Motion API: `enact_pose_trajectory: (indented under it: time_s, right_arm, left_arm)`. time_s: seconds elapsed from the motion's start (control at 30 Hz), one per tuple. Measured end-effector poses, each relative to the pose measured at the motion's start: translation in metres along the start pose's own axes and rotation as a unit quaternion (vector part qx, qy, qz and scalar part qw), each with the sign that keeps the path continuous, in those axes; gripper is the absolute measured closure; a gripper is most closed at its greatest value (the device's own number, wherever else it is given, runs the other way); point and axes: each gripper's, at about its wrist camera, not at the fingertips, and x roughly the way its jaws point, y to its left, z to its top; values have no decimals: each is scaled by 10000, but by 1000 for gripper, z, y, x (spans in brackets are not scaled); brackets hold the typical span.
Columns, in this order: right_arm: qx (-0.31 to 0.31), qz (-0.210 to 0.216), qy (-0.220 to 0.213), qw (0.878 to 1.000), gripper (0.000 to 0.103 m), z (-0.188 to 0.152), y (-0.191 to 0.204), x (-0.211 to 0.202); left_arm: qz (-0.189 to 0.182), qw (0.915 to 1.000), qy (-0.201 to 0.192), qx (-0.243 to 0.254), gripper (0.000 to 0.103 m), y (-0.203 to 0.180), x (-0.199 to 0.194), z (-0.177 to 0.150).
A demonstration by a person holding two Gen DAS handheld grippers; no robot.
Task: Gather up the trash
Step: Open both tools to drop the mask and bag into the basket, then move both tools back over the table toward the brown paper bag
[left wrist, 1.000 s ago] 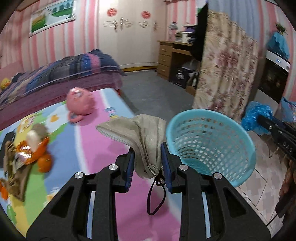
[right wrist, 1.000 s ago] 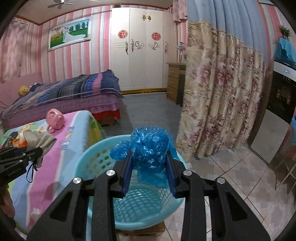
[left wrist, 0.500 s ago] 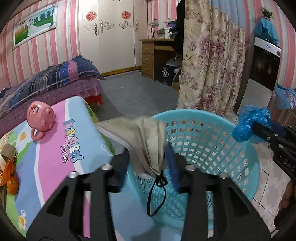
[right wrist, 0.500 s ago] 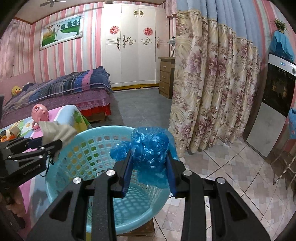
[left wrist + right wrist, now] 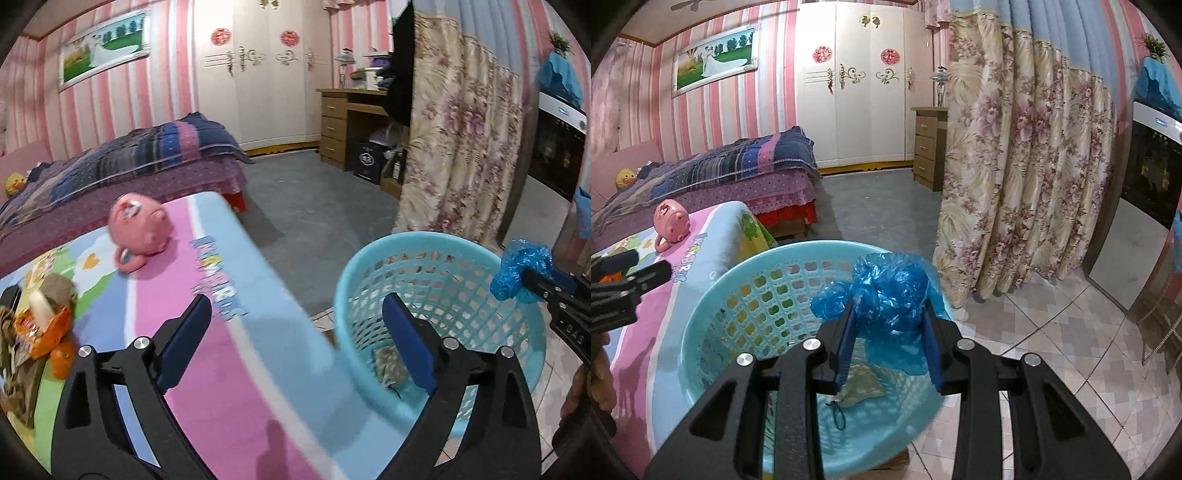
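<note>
we see our left claw wide open with nothing in it, over the edge of the bright worktop next to the blue basket. our right claw is squeezed tight on a crumpled blue plastic bag right above the basket. a grey face mask lies at the bottom of the basket, and a pink piggy toy sits on the worktop.

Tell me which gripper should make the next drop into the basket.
Right. The right gripper is shut on the blue plastic bag above the turquoise basket. The left gripper is open and empty, its mask already inside.
</note>
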Motion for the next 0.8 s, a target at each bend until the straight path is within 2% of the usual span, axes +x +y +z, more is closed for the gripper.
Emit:
enact_pose_trajectory:
  time_s: [0.07,0.13,0.17,0.27,0.33,0.43,0.67,0.8]
  right_arm:
    - [-27,32,20,10000,65,0,5,5]
    - [-91,-21,-15,10000,36,0,11,7]
    - [-116,-78,-42,9999,31,0,13,7]
    - [-174,-209,-64,9996,23,0,17,5]
    - [-132,-264,-126,9995,12,0,19,1]
    - [-48,-106,-312,9994,7,1,25,-12]
    - [-383,155,-453,9981,5,6,69,-35]
    - [-382,480,-507,9968,5,8,97,-44]
  left_arm:
    - [65,10000,19,-50,11,7,-3,-3]
    - [126,9998,40,-118,11,18,-7,-7]
    - [162,9997,39,-169,11,24,-10,-9]
    - [249,9993,12,-274,11,38,-20,-13]
    - [354,9989,-22,-313,10,49,-30,-16]
    - [535,9979,-87,-365,8,67,-46,-21]
    - [933,9938,-174,-585,6,113,-83,-32]
    - [1242,9891,-213,-754,6,147,-106,-43]
